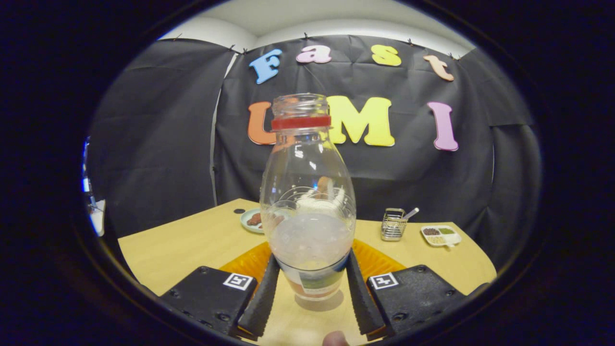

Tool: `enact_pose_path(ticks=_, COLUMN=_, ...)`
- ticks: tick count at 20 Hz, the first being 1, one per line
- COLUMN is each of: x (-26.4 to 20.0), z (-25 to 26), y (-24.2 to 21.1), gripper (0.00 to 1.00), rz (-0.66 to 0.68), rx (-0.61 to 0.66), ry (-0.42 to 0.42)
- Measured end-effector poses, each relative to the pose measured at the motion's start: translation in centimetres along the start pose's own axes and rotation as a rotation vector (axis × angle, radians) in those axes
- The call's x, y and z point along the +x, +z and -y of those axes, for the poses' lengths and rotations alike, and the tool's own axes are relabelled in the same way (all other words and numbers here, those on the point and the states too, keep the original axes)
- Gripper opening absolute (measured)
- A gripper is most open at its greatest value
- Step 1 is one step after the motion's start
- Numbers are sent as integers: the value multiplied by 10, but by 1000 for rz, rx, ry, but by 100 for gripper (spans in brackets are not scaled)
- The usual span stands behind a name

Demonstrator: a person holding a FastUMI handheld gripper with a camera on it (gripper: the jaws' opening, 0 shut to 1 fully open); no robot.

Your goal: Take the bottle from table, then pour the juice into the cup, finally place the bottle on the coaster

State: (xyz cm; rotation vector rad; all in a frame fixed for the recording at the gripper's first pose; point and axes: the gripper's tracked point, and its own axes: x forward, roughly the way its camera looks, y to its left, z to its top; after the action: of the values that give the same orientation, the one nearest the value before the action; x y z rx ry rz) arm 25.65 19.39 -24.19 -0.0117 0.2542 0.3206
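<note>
A clear, pear-shaped plastic bottle (307, 202) with a red neck ring is being clamped by the gripper (311, 293), both fingers pressing its base, above a ribbed orange coaster (379, 262).

The bottle (308, 202) is standing upright on the table (182, 245), between the gripper (312, 283) fingers, which are pressing its sides. Behind it the coaster (379, 262) is lying; farther left a plate (252, 220), farther right a wire basket (393, 225) and a divided tray (440, 235).
</note>
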Motion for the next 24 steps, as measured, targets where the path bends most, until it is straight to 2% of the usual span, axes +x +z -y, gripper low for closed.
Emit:
enact_pose_path(ticks=5, x=36, z=5, y=-49, gripper=74, rz=-88, rx=10, ry=-6)
enact_pose_path(ticks=11, x=59, z=16, y=-86, gripper=74, rz=-150, rx=-3, ry=-35)
enact_pose_path(ticks=19, x=69, z=29, y=-94, gripper=77, rz=-146, rx=-4, ry=-58)
enact_pose_path(ticks=24, x=69, z=31, y=-97, gripper=83, rz=-142, rx=-8, ry=-65)
